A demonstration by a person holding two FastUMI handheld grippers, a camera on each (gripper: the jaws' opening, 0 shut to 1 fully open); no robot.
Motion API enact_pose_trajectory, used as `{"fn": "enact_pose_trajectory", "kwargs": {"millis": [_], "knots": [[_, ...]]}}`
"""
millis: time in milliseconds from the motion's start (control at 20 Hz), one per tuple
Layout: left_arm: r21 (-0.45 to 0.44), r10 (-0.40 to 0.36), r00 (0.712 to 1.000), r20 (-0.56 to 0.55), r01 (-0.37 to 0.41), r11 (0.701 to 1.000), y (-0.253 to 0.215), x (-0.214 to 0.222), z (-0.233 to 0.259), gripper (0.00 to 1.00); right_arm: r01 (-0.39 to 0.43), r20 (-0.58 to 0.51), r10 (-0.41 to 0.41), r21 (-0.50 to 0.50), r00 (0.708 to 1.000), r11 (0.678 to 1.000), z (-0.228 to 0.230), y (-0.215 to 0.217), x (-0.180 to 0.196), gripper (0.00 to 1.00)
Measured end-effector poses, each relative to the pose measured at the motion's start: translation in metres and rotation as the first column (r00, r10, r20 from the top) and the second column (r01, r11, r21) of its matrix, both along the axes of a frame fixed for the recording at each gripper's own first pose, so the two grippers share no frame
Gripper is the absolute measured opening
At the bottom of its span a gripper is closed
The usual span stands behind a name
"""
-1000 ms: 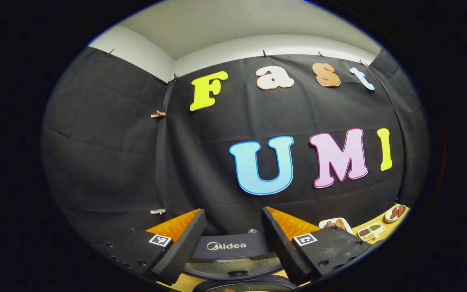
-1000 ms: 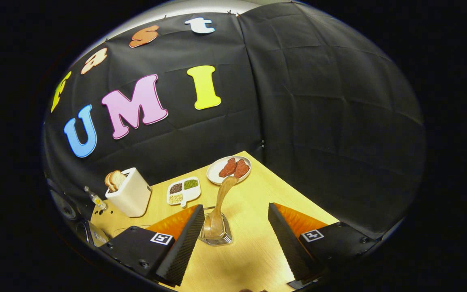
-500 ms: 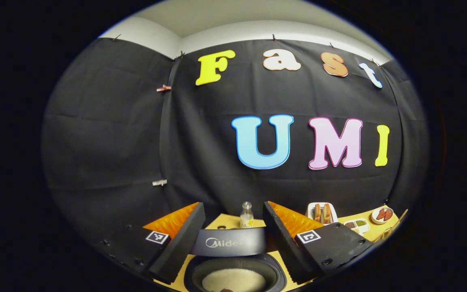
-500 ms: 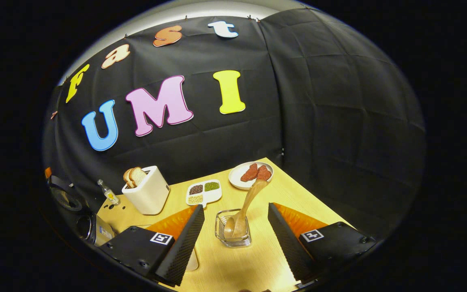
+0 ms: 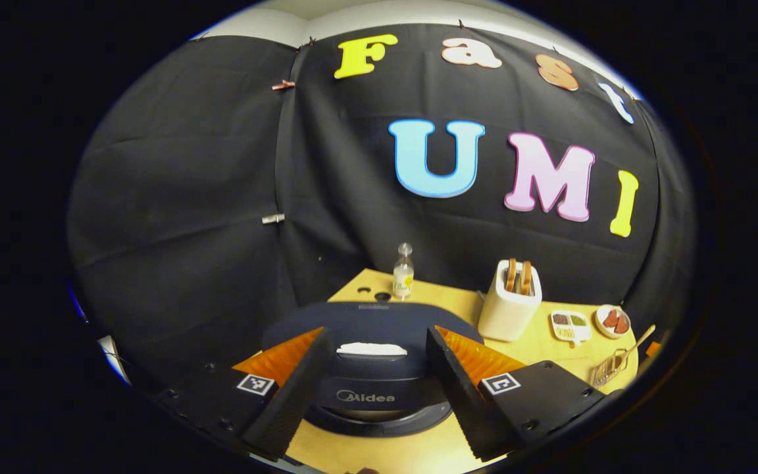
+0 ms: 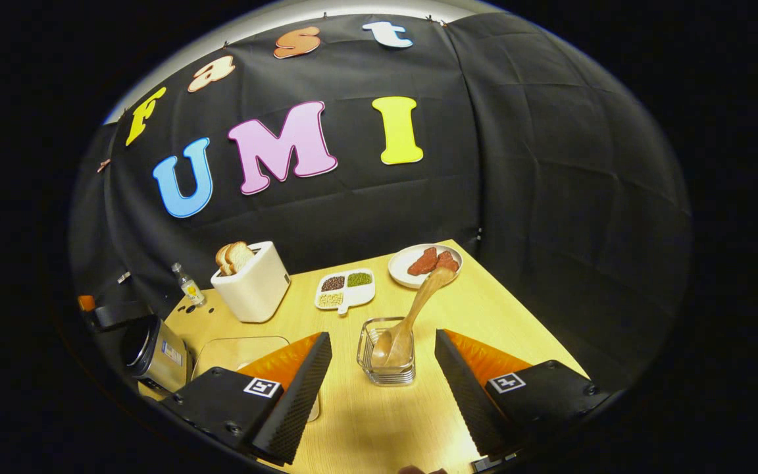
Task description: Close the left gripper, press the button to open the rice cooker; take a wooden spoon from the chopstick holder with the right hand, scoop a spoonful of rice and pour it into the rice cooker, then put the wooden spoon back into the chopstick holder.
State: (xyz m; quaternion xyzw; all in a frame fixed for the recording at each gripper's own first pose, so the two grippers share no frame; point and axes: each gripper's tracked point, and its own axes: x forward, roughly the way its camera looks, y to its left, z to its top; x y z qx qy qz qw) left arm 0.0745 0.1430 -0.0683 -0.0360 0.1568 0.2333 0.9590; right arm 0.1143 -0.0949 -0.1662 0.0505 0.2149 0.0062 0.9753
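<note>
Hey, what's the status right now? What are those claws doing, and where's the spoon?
Both claws open, holding nothing. Wooden spoon in chopstick holder, leaning right, ahead of right claw. Left claw over rice cooker. Nothing in the way.

Walls: black cloth (image 6: 550,164), creased, clipped at the seams, hung on two sides.
Above: pale wall strip (image 5: 366,12) over the cloth.
Furniture: light wooden table (image 6: 484,309) set into the corner.
Light: even, soft.
</note>
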Motion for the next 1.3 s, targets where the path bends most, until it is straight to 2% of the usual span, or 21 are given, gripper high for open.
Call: {"fn": "enact_pose_trajectory", "kwargs": {"millis": [350,500,750,1050,1200,1300], "knots": [[-0.037,-0.015,0.993,-0.119,0.011,0.999,-0.009,-0.01,-0.073,0.99,-0.023,-0.009,0.023,-0.01,1.0,1.0,-0.002,-0.002,-0.003,0.99],[-0.01,-0.02,0.994,-0.108,0.019,1.0,-0.012,-0.011,-0.071,0.99,-0.024,-0.019,0.024,-0.013,1.0,1.0,-0.004,-0.004,-0.004,0.99],[-0.026,-0.025,0.994,-0.105,0.022,0.999,-0.012,-0.012,-0.083,1.0,-0.032,-0.018,0.032,-0.007,0.999,0.999,-0.003,-0.002,-0.005,0.99],[-0.033,-0.029,0.994,-0.105,0.026,0.999,-0.014,-0.013,-0.074,1.0,-0.055,-0.003,0.055,-0.022,0.998,0.998,0.006,0.008,-0.014,0.99],[0.001,-0.078,0.997,-0.003,0.078,0.997,-0.034,-0.012,-0.038,0.95,-0.058,0.038,0.059,-0.026,0.998,0.998,0.027,0.012,-0.018,0.99],[0.067,-0.124,0.99,0.07,0.119,0.991,-0.054,-0.011,-0.006,0.95,-0.065,0.077,0.068,-0.039,0.995,0.997,0.049,0.017,-0.022,0.98]]}}
